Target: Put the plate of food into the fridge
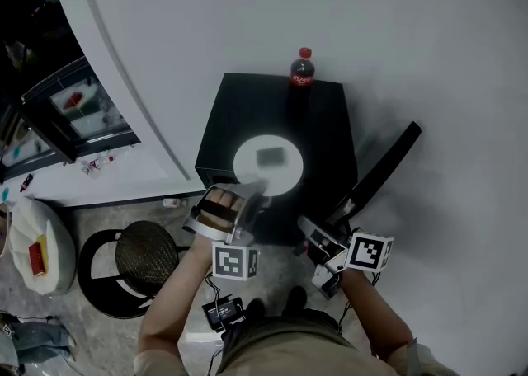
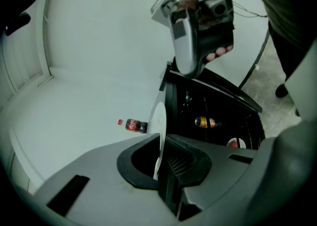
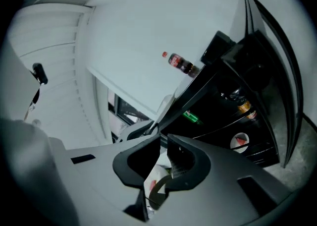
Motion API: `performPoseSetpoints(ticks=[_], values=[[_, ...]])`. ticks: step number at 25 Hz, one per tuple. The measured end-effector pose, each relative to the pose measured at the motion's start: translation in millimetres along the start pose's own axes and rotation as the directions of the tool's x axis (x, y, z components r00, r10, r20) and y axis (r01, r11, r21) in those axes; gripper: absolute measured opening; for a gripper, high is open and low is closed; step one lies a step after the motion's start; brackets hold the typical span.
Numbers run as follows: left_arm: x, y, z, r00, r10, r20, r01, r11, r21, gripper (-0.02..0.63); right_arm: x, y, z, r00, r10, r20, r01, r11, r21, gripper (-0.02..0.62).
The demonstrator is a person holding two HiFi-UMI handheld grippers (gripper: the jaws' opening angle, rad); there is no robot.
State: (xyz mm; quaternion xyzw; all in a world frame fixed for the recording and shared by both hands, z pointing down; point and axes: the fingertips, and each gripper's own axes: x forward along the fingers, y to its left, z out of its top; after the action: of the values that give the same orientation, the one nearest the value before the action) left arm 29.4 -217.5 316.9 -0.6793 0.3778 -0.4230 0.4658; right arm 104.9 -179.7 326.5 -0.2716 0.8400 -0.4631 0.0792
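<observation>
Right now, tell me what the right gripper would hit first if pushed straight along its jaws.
Probably the upper front edge of the small black fridge, just below the rim of the round white plate on top; depth is unclear, so the plate might come first.

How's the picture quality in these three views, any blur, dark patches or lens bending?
Head view: evenly lit, the plate glares white and the food is only a soft grey smudge. Left gripper view: the fridge interior is very dark, while the bottle is sharp. Right gripper view: strong fisheye, with the door bowed and the corners black.
</observation>
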Motion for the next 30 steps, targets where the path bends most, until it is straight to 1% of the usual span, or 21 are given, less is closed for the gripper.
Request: performPoseSetpoints(ticks=[2, 4, 5, 8, 11, 16, 21, 30], values=[[-2, 0, 2, 1.0, 0.0, 0.007, 0.0, 1.0, 0.006, 0.031, 11, -4, 13, 1.0, -0.003, 0.011, 0.003, 1.0, 0.025, 0.031], [-4, 0, 4, 1.0, 0.001, 0.016, -0.001, 1.0, 0.009, 0.031, 18, -9, 20, 1.0, -0.011, 0.016, 0.01, 0.997, 0.076, 0.137], [-5, 0, 5, 1.0, 0.003, 0.021, -0.003, 1.0, 0.009, 0.031, 22, -11, 22, 1.0, -0.017, 0.018, 0.015, 0.994, 0.105, 0.15], [-8, -1, 6, 0.999, 0.008, 0.033, -0.008, 1.0, 0.01, 0.031, 34, -14, 26, 0.999, -0.033, 0.036, 0.026, 0.982, 0.188, 0.152], [-13, -2, 7, 0.999, 0.006, 0.046, -0.007, 1.0, 0.014, 0.031, 44, -13, 30, 0.997, -0.02, 0.068, 0.002, 0.968, 0.25, 0.152], [-18, -4, 8, 0.998, 0.005, 0.061, -0.007, 1.0, 0.025, 0.031, 53, -12, 32, 0.995, 0.005, 0.098, -0.034, 0.953, 0.3, 0.149], [-20, -6, 8, 0.998, 0.002, 0.066, -0.004, 1.0, 0.03, 0.031, 58, -7, 34, 0.993, 0.029, 0.116, -0.065, 0.945, 0.321, 0.095], [-25, -8, 8, 0.996, 0.0, 0.086, -0.002, 1.0, 0.025, 0.032, 56, -5, 28, 0.992, 0.021, 0.128, -0.069, 0.921, 0.383, 0.072]])
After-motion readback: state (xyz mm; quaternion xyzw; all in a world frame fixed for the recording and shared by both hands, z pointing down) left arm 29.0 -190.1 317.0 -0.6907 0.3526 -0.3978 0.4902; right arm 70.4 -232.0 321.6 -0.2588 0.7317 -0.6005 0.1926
